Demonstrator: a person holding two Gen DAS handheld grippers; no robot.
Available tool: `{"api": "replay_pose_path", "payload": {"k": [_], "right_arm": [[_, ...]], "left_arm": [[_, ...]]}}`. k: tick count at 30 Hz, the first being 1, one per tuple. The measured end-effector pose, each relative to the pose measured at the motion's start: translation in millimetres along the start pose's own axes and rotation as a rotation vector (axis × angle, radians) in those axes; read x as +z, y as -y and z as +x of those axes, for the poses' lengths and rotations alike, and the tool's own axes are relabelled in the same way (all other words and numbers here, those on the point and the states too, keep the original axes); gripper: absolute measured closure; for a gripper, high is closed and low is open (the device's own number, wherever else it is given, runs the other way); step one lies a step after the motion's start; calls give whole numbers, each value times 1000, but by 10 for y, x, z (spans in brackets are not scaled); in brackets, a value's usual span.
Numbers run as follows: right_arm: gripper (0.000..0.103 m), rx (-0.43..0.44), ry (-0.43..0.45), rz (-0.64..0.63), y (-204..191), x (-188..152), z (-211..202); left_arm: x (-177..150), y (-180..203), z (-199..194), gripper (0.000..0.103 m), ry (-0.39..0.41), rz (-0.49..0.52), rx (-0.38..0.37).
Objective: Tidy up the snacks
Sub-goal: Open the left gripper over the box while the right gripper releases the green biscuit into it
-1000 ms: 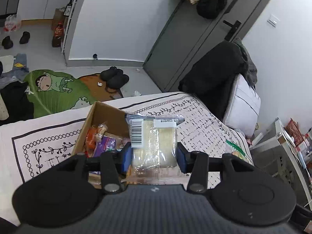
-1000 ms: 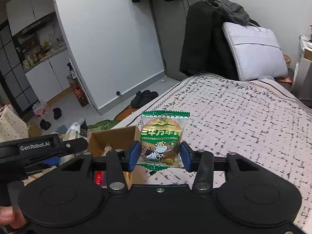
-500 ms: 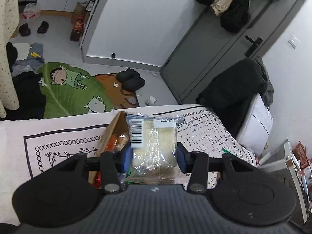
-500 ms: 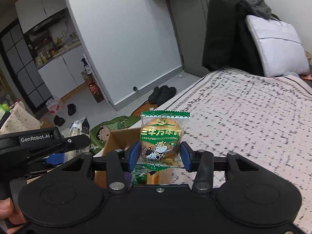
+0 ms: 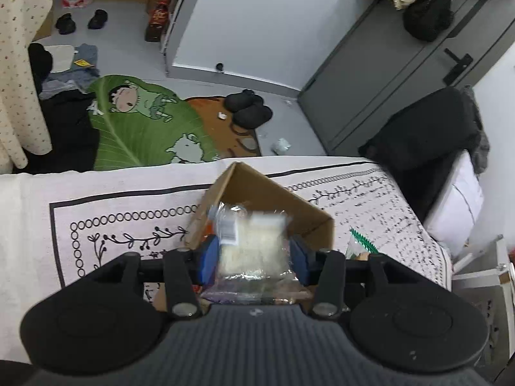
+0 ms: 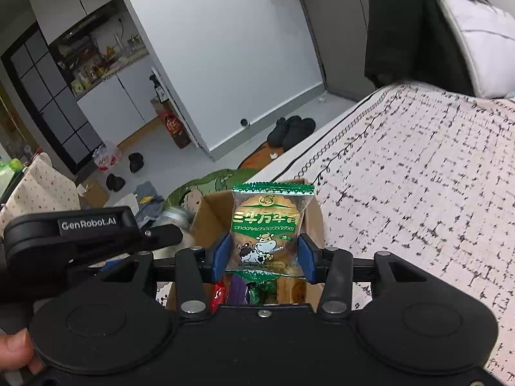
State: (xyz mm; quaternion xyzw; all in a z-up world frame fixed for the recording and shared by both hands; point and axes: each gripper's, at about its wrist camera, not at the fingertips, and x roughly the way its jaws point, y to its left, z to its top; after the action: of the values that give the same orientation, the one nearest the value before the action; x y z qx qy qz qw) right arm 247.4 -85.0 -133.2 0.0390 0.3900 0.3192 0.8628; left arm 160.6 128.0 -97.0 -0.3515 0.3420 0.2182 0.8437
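Observation:
A brown cardboard box with several snacks inside sits on the patterned bed cover; it also shows in the right wrist view. My left gripper hangs over the box with its jaws spread wide. A clear packet of pale cake, blurred, lies between the blue pads, apart from them. My right gripper is shut on a green biscuit packet with a cow picture, held upright over the box. The left gripper's body shows at the left of the right wrist view.
The box stands near the bed's foot edge, with a green cartoon rug and black slippers on the floor beyond. A green packet edge lies on the cover right of the box. A pillow and dark coat lie at the bed's head.
My left gripper moved over the box and its jaws opened, letting go of the clear cake packet, which is now blurred. My right gripper carried the green packet closer over the box.

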Motion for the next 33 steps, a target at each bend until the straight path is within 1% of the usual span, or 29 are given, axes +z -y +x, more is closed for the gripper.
{"api": "replay_pose_path", "payload": {"k": [3,7,8,10,11,13,14,15,16,20,23,25,30,32,33], "right_arm": [[59,4,-18,3,-24,-28,35],[59,9,-40,10,-38,-82,63],[59,10,-46,12,-52,-97,69],[59,19,-59,11,-78,-123,90],[57,29,-66,8,-98,-132,97],[53,48,-83,1,-141,-152,108],[46,46,-90,2,-153,-157,106],[43,39,-90,4,-155,-153,96],[43,30,-85,5,-157,-155,70],[43,-4,-79,21,-117,-142,-63],[43,-36,-77,33,-74,-137,-153],[43,-57,-70,41,-46,-132,-242],[39,-109,-39,61,62,-130,-503],[36,-121,-15,75,105,-123,-641],[35,-128,-2,85,127,-124,-712]], "left_arm": [[14,-13,37,51,-15,-18,2],[15,-39,33,49,-14,-32,12],[17,-41,27,47,-13,-35,14],[14,-47,8,41,-7,-40,22],[17,-46,1,39,-3,-41,27],[22,-50,-22,34,6,-41,42],[22,-55,-32,32,10,-43,49],[22,-60,-39,29,13,-46,55],[21,-64,-46,27,16,-48,61],[-4,-40,-45,24,26,-29,94],[-33,12,-18,24,13,-8,96],[-61,55,-16,24,7,15,93],[-128,214,-68,24,-12,86,73],[-140,280,-103,24,-36,105,65],[-145,315,-135,24,-54,114,45]]}}
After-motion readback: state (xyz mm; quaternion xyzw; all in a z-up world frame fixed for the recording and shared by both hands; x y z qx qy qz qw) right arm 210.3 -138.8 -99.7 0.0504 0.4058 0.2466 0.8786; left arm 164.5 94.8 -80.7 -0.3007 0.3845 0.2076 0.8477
